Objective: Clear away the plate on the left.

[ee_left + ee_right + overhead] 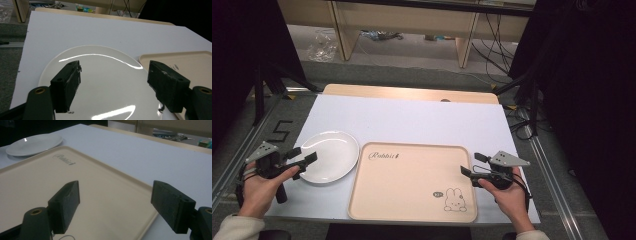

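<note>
White sheeting covers the table [422, 117], with grey floor, wooden shelving legs and loose cables beyond it. A white plate [329, 156] lies just left of a beige tray [412, 182] printed with a rabbit. My left gripper [304, 157] hangs over the plate's left rim, jaws wide apart, holding nothing. My right gripper [472, 165] sits at the tray's right edge, equally wide and empty. Both my hands grip from below.
</note>
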Demonstrator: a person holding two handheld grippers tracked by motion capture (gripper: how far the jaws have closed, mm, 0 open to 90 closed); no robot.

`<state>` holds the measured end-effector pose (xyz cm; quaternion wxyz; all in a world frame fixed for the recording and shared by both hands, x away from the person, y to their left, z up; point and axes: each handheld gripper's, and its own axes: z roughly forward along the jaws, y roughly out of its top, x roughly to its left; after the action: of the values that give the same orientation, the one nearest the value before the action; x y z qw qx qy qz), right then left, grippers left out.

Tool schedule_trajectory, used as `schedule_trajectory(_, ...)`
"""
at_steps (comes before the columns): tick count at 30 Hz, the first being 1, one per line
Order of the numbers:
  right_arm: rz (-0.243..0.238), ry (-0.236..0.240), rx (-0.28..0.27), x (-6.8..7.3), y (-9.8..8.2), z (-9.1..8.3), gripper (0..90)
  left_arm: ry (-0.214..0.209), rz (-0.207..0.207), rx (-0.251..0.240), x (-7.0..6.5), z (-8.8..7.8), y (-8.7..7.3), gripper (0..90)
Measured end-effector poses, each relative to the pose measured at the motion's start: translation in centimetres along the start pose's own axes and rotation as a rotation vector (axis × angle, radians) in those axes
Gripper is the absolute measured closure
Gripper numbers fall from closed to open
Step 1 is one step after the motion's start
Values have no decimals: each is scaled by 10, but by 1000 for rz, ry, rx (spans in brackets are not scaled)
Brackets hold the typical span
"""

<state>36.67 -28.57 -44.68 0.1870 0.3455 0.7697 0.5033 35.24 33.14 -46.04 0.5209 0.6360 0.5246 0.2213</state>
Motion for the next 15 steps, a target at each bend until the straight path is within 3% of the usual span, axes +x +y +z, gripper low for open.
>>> schedule_trajectory(1,-28,-21,4,-1,1,-2,241,1,6,-5,0,0,0,256)
schedule_trajectory(2,10,-13,0,1,0,-1,240,3,5,-8,0,0,0,251)
schedule_trajectory(3,3,-18,-4,1,0,-1,241,6,6,-2,0,0,0,245)
schedule_trajectory(4,7,9,-2,1,0,0,241,5,3,-2,1,-1,0,240)
schedule_trajectory(5,2,2,1,2,1,-1,241,8,-4,-3,2,-1,-1,239)
schedule_trajectory(6,-13,-6,-6,1,1,-1,240,25,-37,3,0,-2,-1,238)
schedule_trajectory(8,-11,-12,-11,2,1,0,240,27,-47,3,1,-2,-2,238)
schedule_trajectory(12,-1,-1,-14,3,1,2,241,54,-63,66,7,-2,-4,258)
schedule_trajectory(15,3,2,-20,2,0,2,240,81,-145,112,11,-2,-6,286)
